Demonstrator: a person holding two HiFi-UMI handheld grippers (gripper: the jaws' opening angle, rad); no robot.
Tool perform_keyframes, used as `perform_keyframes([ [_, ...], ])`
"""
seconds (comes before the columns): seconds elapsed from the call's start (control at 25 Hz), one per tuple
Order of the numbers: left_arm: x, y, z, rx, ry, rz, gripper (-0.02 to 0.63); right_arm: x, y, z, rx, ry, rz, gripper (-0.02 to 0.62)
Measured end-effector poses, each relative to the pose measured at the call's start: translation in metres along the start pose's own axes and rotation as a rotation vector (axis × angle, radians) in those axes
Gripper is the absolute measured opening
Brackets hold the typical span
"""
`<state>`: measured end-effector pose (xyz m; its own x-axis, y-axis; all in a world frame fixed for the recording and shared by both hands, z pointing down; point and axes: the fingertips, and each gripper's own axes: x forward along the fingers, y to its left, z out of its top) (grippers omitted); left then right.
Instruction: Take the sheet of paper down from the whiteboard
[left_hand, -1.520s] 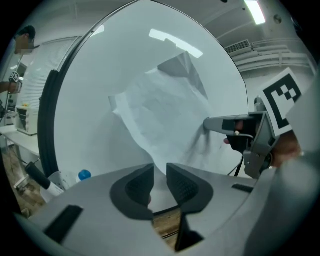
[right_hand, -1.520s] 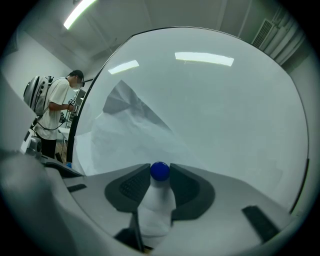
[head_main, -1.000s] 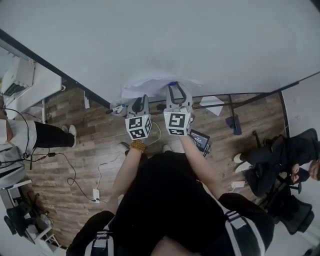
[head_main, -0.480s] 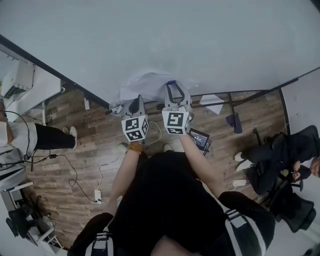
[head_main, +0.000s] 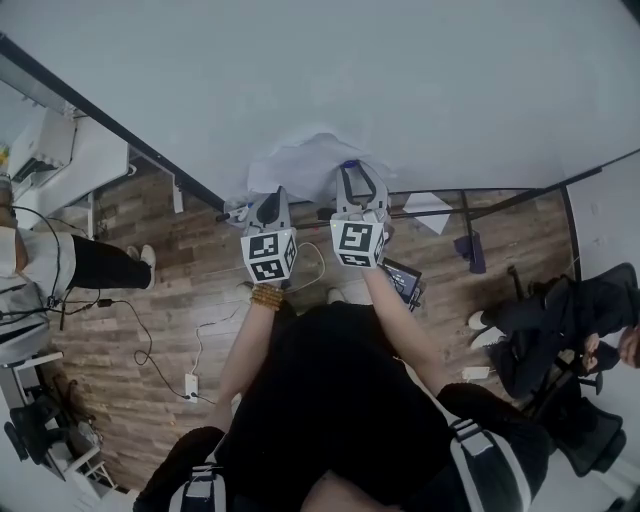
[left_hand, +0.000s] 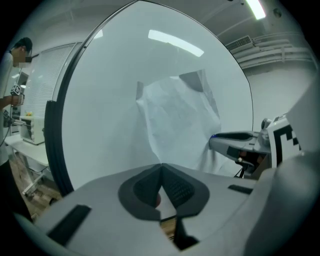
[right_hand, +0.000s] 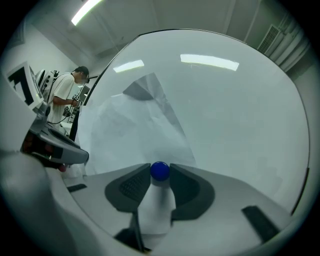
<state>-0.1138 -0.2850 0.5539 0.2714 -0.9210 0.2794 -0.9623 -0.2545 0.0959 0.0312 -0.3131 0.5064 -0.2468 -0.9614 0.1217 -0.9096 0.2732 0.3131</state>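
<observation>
The white sheet of paper (head_main: 308, 165) bulges off the whiteboard (head_main: 330, 70), crumpled, with its top corner folded over (right_hand: 143, 90). My left gripper (head_main: 270, 205) is at the sheet's lower left. In the left gripper view its jaws (left_hand: 161, 167) meet at the tips on the paper's (left_hand: 175, 120) lower edge. My right gripper (head_main: 358, 175) is at the sheet's lower right. Its jaws (right_hand: 160, 174) are closed on a small blue round magnet (right_hand: 160, 170), which sits against the paper. A white strip of paper shows between the jaws below the ball.
The whiteboard's dark frame (head_main: 120, 140) runs along its lower edge above a wooden floor with cables and a power strip (head_main: 190, 385). A person sits at the right (head_main: 560, 320) and another stands at the left (head_main: 40, 270). A tablet (head_main: 400, 280) lies near my feet.
My left gripper has risen slightly, and the sheet now bulges higher and further off the board. The right gripper has stayed in place on the blue magnet.
</observation>
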Motion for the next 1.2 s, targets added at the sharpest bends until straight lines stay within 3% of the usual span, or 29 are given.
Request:
perform_keyframes([
  [0.6, -0.005, -0.001, 0.023, -0.108, 0.013, -0.034, 0.009, 0.002, -0.002, 0.0, 0.016, 0.007, 0.011, 0.117],
  [1.2, 0.013, 0.014, 0.027, -0.108, 0.004, 0.019, 0.009, 0.003, 0.0, 0.0, 0.068, 0.012, 0.017, 0.117],
])
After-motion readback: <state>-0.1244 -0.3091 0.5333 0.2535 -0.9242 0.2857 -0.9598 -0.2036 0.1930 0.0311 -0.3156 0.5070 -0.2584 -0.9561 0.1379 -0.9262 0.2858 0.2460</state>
